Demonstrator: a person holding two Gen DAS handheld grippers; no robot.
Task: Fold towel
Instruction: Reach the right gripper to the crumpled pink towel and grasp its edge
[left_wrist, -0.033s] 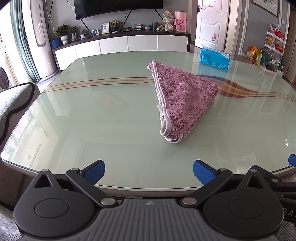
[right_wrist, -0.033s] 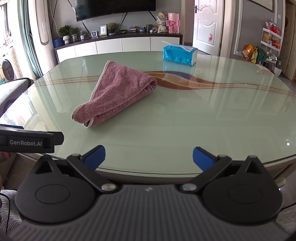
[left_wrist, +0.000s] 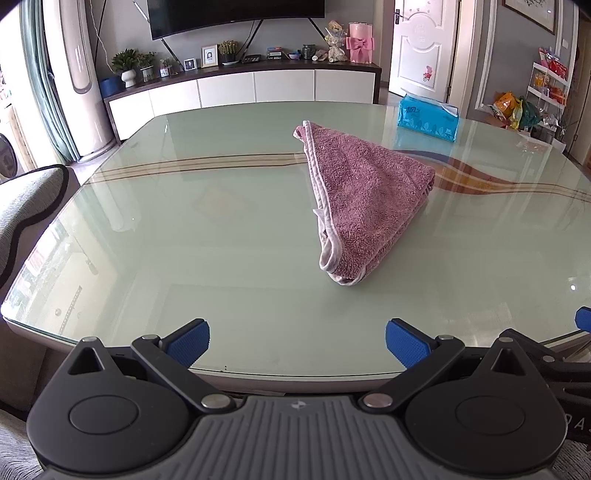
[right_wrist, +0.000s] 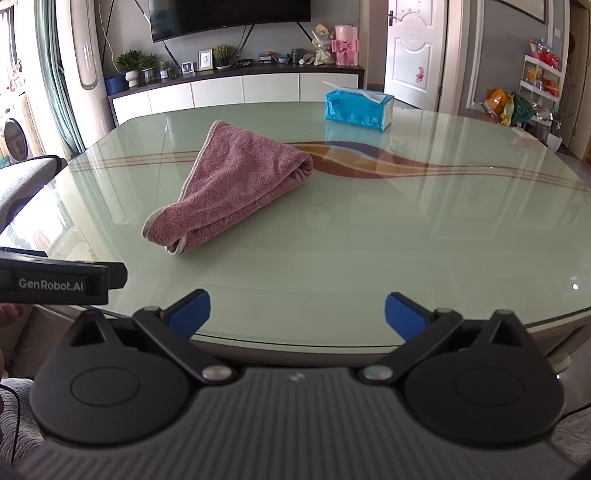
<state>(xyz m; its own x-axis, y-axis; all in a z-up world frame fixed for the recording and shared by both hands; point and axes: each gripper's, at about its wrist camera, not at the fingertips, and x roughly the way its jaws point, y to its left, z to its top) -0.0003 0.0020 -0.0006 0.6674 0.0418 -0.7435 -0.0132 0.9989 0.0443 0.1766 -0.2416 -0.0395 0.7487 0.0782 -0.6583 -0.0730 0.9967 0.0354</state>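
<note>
Right now both my tongs gape wide and hold nothing: the left gripper (left_wrist: 297, 336) and right gripper (right_wrist: 297, 308) hover at the near edge of the glass table (left_wrist: 184, 258). Ahead lies the pink towel (left_wrist: 364, 195), bunched into a rough wedge, its long axis running from me diagonally away. Its near tip (right_wrist: 173, 245) seems closer to my left.

I see the towel (left_wrist: 364, 203) lying on the table (left_wrist: 184, 240), centre-right of the left wrist frame. The tissue box (left_wrist: 428, 118) sits behind it, upper right.
</note>
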